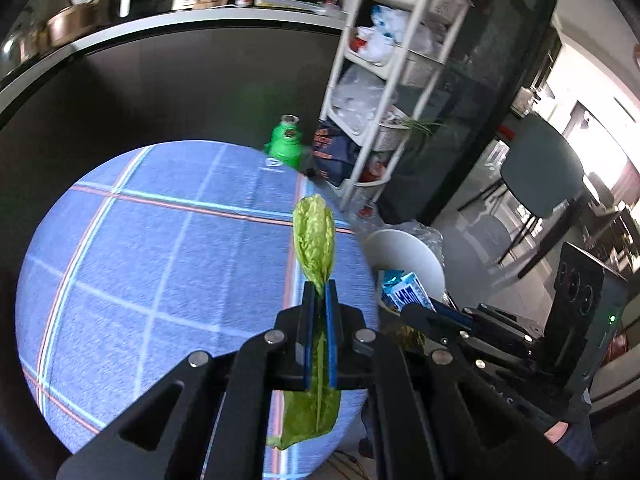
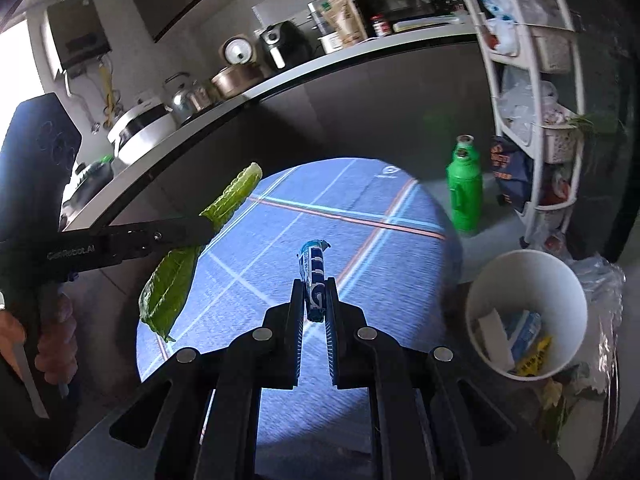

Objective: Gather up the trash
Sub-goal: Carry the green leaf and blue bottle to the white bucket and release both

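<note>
My left gripper pinches a lettuce leaf above the round blue table, and my right gripper clamps a blue wrapper. Beyond stands the white bin, then a green bottle.

The left gripper pinches a lettuce leaf above the blue cloth; a white bin stands just beside.
</note>
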The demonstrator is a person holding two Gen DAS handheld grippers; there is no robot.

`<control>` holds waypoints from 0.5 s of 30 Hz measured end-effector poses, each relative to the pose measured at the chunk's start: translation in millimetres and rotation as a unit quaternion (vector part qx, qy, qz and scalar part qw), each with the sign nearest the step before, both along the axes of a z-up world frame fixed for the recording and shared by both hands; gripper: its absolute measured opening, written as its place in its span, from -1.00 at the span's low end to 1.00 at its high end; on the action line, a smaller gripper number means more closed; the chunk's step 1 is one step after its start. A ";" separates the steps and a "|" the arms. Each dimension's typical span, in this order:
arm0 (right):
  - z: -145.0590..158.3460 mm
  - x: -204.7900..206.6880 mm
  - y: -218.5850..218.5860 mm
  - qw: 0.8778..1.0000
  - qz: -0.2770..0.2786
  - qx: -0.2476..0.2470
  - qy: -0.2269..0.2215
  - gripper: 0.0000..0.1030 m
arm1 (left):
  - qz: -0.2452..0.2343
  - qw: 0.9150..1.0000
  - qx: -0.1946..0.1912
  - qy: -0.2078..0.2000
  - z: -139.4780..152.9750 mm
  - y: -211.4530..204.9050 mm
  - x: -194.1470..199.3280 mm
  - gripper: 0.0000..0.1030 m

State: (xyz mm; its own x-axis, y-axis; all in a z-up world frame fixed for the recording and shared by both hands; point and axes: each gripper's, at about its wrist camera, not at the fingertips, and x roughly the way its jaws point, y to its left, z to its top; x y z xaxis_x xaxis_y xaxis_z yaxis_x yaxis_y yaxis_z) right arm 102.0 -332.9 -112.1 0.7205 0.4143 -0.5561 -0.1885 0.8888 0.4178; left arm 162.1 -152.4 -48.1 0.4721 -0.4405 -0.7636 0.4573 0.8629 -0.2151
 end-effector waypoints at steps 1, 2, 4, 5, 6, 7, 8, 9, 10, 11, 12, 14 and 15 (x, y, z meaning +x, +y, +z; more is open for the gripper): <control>-1.3 -1.4 -5.2 1.000 -0.005 0.002 0.000 -0.82 | -0.007 1.000 0.001 0.001 -0.7 -7.7 0.6 -0.87; -2.7 -3.5 -13.2 1.000 -0.014 0.004 0.001 -0.82 | -0.012 1.000 0.002 0.002 -1.3 -13.9 0.9 -0.87; -5.0 -5.3 -25.9 1.000 -0.027 0.007 0.002 -0.82 | -0.025 1.000 0.004 0.004 -3.4 -26.6 2.4 -0.87; -6.6 -6.6 -32.3 0.999 -0.033 0.009 0.003 -0.82 | -0.032 0.999 0.005 0.004 -4.4 -34.7 2.5 -0.87; -8.4 -6.6 -36.6 0.999 -0.038 0.011 0.005 -0.82 | -0.038 0.999 0.006 0.005 -5.5 -42.2 2.7 -0.87; -11.1 -7.7 -43.7 0.999 -0.046 0.014 0.007 -0.82 | -0.045 0.999 0.006 0.007 -6.7 -49.4 3.0 -0.87; -13.4 -8.1 -50.1 0.999 -0.051 0.016 0.009 -0.82 | -0.049 0.999 0.006 0.008 -7.7 -53.6 3.5 -0.87; -15.7 -8.4 -55.8 0.998 -0.056 0.018 0.011 -0.82 | -0.054 0.998 0.007 0.010 -8.3 -59.6 3.8 -0.87; -18.1 -8.7 -60.8 0.998 -0.062 0.019 0.013 -0.82 | -0.060 0.998 0.008 0.012 -9.9 -67.0 5.0 -0.87; -21.1 -9.1 -66.5 0.997 -0.069 0.022 0.016 -0.82 | -0.063 0.998 0.009 0.014 -11.3 -70.8 5.4 -0.87; -23.9 -9.3 -71.3 0.997 -0.074 0.026 0.018 -0.82 | -0.068 0.997 0.010 0.016 -12.7 -76.8 6.2 -0.87; -29.0 -9.7 -78.3 0.996 -0.083 0.029 0.021 -0.82 | -0.077 0.997 0.011 0.021 -15.3 -87.6 8.2 -0.87; -31.9 -9.9 -81.9 0.995 -0.087 0.029 0.023 -0.82 | -0.081 0.996 0.012 0.023 -16.9 -92.4 9.8 -0.87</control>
